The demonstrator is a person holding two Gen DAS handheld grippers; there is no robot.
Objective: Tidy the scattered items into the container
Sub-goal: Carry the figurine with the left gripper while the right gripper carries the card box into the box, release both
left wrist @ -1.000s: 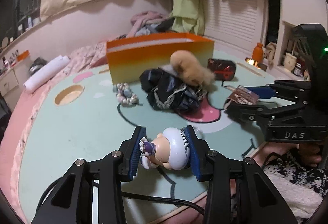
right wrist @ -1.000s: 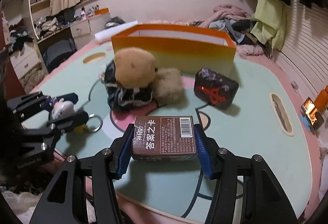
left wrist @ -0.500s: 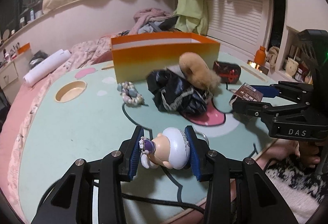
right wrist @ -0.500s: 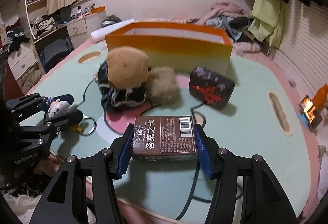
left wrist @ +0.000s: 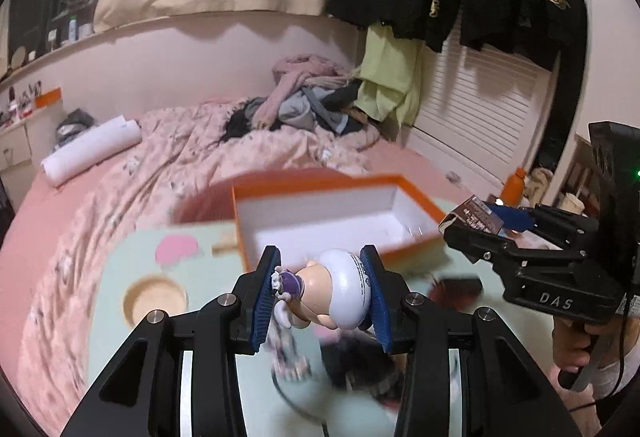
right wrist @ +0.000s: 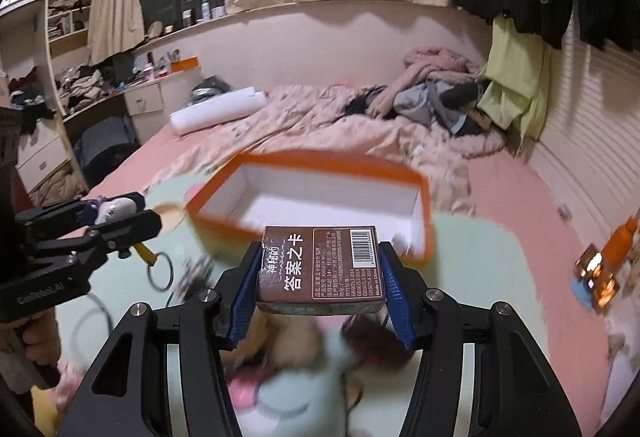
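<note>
My left gripper (left wrist: pixel 322 295) is shut on a small white and peach figurine (left wrist: pixel 334 297) and holds it in the air before the open orange box (left wrist: pixel 340 221). My right gripper (right wrist: pixel 320 277) is shut on a brown card box (right wrist: pixel 322 269) with Chinese print, held just short of the orange box (right wrist: pixel 312 197), whose white inside is in view. The left gripper also shows at the left of the right wrist view (right wrist: pixel 116 213), with a key ring (right wrist: pixel 158 271) hanging under it. The right gripper shows at the right of the left wrist view (left wrist: pixel 476 221).
Below the grippers on the mint table (left wrist: pixel 160 357) lie blurred items: a black bundle (left wrist: pixel 360 369), a beaded bracelet (left wrist: pixel 288 357), a dark red pouch (left wrist: pixel 456 287) and a tan plush (right wrist: pixel 288 341). A pink bed (right wrist: pixel 320 117) with clothes lies behind the box.
Both grippers have risen and moved forward toward the orange box with their items. The box's open top now shows; the loose items have dropped below the fingers.
</note>
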